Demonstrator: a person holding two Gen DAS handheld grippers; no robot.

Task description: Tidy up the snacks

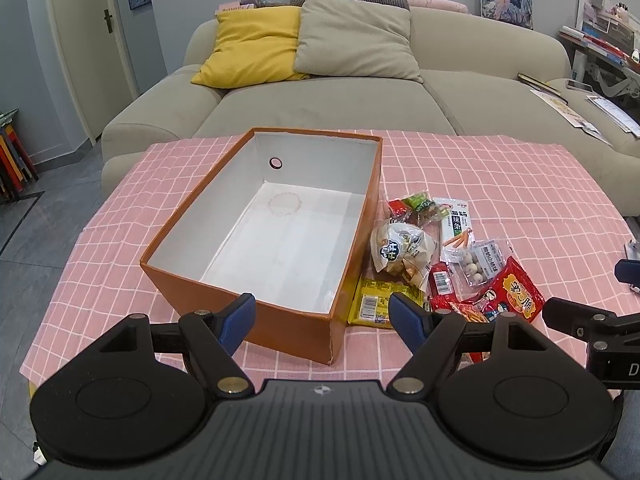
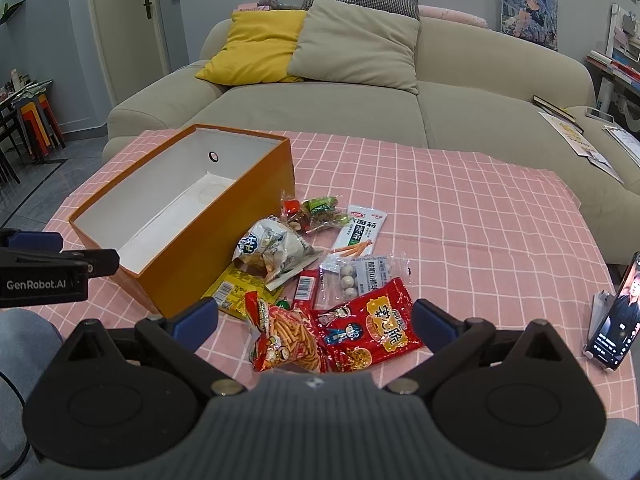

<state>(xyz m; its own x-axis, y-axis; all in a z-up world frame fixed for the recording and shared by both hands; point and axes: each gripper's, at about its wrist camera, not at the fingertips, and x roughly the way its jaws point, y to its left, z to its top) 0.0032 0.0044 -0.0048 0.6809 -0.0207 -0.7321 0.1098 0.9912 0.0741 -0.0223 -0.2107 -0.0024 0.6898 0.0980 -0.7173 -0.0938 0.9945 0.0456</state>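
Pink checked cloth (image 2: 460, 208) covers the table, and a big beige sofa (image 1: 340, 96) with a yellow pillow (image 1: 252, 46) sits behind it.

An orange box (image 1: 280, 320) with white insides stands open on the cloth, and nothing is in it. The left gripper (image 1: 322, 314) has its two blue fingers (image 1: 240, 318) wide apart with nothing between them. The near right corner of the box sits just past these fingers, in the gap between them.

A pile of snack packs lies on the cloth right beside the box. The right gripper (image 2: 316, 316) also has its fingers wide apart and holds nothing. Between its fingertips (image 2: 434, 322) lie a red chip bag (image 2: 372, 324) and a bag of orange sticks (image 2: 288, 336). Farther out past the fingers are a white round bag (image 2: 272, 250), a yellow pack (image 2: 234, 290), a clear pack of little balls (image 2: 356, 276), a long white and green pack (image 2: 358, 230) and some small candies (image 2: 316, 212).

A phone (image 2: 618, 316) stands on a holder, off to the right of the right fingers.
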